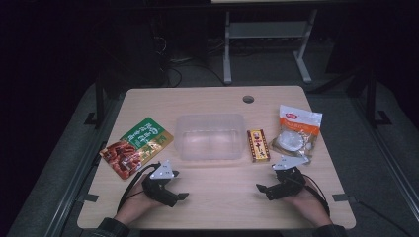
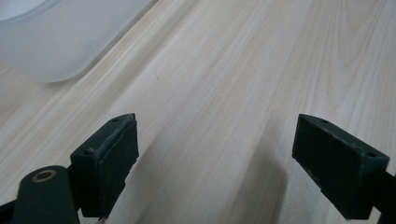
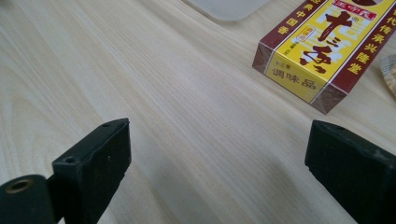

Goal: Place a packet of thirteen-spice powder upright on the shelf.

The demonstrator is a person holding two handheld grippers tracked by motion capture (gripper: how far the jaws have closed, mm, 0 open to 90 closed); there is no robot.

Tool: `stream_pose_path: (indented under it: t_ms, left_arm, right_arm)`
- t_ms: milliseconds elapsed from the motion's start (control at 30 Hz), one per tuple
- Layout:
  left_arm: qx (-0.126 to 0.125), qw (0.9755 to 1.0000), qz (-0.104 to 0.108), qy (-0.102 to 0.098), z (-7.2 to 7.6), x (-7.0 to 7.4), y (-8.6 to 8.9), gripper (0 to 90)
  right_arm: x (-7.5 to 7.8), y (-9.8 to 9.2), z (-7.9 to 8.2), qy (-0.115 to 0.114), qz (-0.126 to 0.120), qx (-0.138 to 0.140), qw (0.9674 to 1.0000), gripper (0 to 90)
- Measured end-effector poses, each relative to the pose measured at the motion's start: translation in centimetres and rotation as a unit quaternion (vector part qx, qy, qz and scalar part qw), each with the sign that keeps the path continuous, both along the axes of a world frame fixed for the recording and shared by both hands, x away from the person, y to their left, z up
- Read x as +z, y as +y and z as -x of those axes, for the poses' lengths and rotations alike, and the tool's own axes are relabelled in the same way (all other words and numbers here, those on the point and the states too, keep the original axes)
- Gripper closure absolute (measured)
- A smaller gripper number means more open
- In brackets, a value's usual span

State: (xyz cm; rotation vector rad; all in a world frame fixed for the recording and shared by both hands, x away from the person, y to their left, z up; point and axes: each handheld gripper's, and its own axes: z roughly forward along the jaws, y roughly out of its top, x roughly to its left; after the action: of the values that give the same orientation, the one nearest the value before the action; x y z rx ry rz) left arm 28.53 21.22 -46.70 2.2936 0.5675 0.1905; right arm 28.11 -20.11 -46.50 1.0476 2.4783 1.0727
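Cropping the clear tub (image 2: 51, 37) and yellow box (image 3: 317, 51), both views frame empty jaws.

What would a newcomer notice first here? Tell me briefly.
The clear plastic tub at the table's centre, flanked by a green-and-red snack pouch on its left and a small yellow-and-red box on its right. Nearer the person, the left claw and right claw rest open and empty.

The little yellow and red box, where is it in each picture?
High view: the yellow and dark-red cardboard box lies right of the clear plastic tub, just beyond the right gripper.
Left gripper view: no box here; a frosted corner of the tub sits top left.
Right gripper view: the box is top right, past the open jaws.
Shared landmark: the tub, whose corner peeks in at that view's top edge.
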Motion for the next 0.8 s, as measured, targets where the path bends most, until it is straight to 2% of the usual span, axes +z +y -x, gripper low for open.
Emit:
stream_pose_path:
  t_ms: [100,167,200,233,300,400,500,533,600,700,800]
  left_arm:
    - [-0.002,1.0,-0.002,0.001,0.0,0.0,0.0,14.0]
    - [0.0,1.0,-0.003,0.003,0.0,0.0,0.0,14.1]
    - [0.0,1.0,0.003,0.003,0.1,0.0,0.0,14.1]
    - [0.0,1.0,0.003,0.003,0.1,0.0,0.0,14.2]
    - [-0.007,1.0,-0.004,0.001,0.2,0.2,0.1,14.2]
    - [-0.005,1.0,0.008,0.0,0.2,0.3,0.0,14.2]
    - [-0.005,0.9999,0.009,-0.002,0.1,0.3,0.0,14.2]
    - [-0.007,1.0,0.004,-0.001,0.1,0.3,0.1,14.2]
    - [-0.009,0.9999,0.006,-0.002,0.2,0.4,0.1,14.2]
    - [-0.007,0.9999,0.011,-0.003,0.2,0.5,0.0,14.2]
    - [-0.007,0.9999,0.012,-0.003,0.3,0.5,-0.1,14.2]
  right_arm:
    - [0.2,0.0,0.0,-0.001,-0.003,0.0,1.0,6.7]
    - [0.5,-0.2,0.0,-0.003,0.0,-0.002,1.0,9.8]
    - [0.8,-0.4,-0.2,-0.005,-0.001,-0.004,1.0,14.2]
    - [0.8,-0.4,-0.2,-0.005,-0.001,-0.004,1.0,14.2]
    - [1.1,-0.7,-0.6,0.003,-0.002,-0.018,0.9998,14.7]
    - [1.6,-0.8,-1.0,0.003,-0.008,-0.018,0.9998,19.0]
    - [2.0,-0.7,-1.3,0.007,-0.011,-0.021,0.9997,20.3]
    - [2.4,-0.7,-1.8,0.005,-0.01,-0.02,0.9997,23.7]
    - [2.6,-0.7,-2.0,0.009,-0.019,-0.024,0.9995,25.2]
    - [3.0,-0.6,-2.5,-0.002,-0.019,-0.025,0.9995,27.9]
    - [3.3,-0.6,-2.8,-0.002,-0.019,-0.027,0.9995,30.1]
